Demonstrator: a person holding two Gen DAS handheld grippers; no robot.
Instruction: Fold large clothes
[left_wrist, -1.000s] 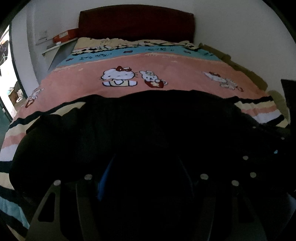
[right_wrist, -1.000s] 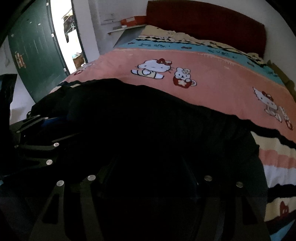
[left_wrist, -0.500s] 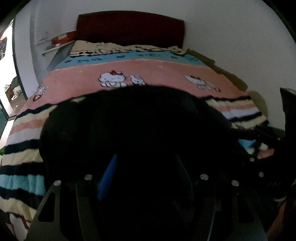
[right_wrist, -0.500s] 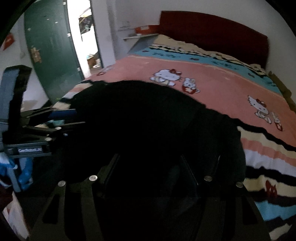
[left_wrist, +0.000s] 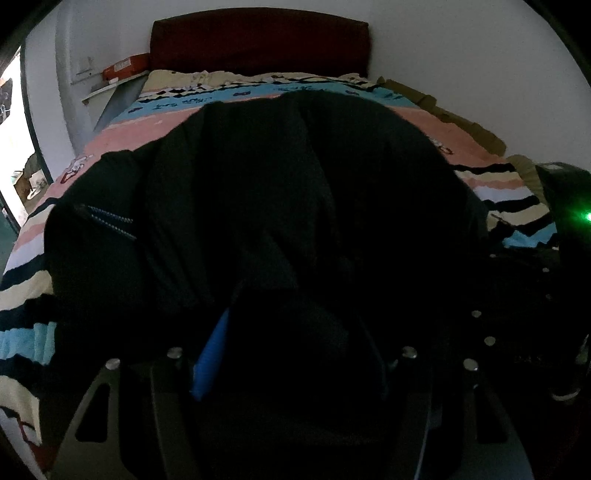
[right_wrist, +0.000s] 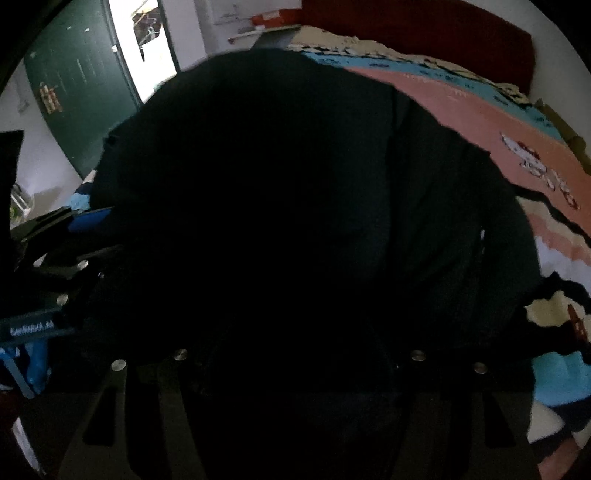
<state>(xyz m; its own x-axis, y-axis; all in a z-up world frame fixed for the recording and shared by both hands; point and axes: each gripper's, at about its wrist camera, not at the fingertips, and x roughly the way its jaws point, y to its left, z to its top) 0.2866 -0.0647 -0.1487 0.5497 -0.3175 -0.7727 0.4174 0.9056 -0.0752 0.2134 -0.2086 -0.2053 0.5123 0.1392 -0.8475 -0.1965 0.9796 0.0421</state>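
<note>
A large black garment (left_wrist: 295, 192) with a zip at its left fills the left wrist view and hangs in front of the bed. My left gripper (left_wrist: 291, 325) is shut on its black cloth; one blue finger pad (left_wrist: 210, 354) shows, the rest is buried. The same garment (right_wrist: 295, 192) fills the right wrist view. My right gripper (right_wrist: 295, 347) is shut on its cloth too, fingers hidden in the dark folds. The left gripper also shows at the left edge of the right wrist view (right_wrist: 55, 258), and the right gripper at the right edge of the left wrist view (left_wrist: 517, 314).
The bed (left_wrist: 122, 129) has a striped pink and blue cartoon blanket and a dark red headboard (left_wrist: 258, 40). A white wall is behind. A green door (right_wrist: 74, 92) and a bright doorway stand left of the bed. A shelf with an orange box (left_wrist: 125, 68) is by the headboard.
Both grippers have lifted the black garment up and pulled back toward the foot of the bed. The cloth now covers most of the blanket in both views.
</note>
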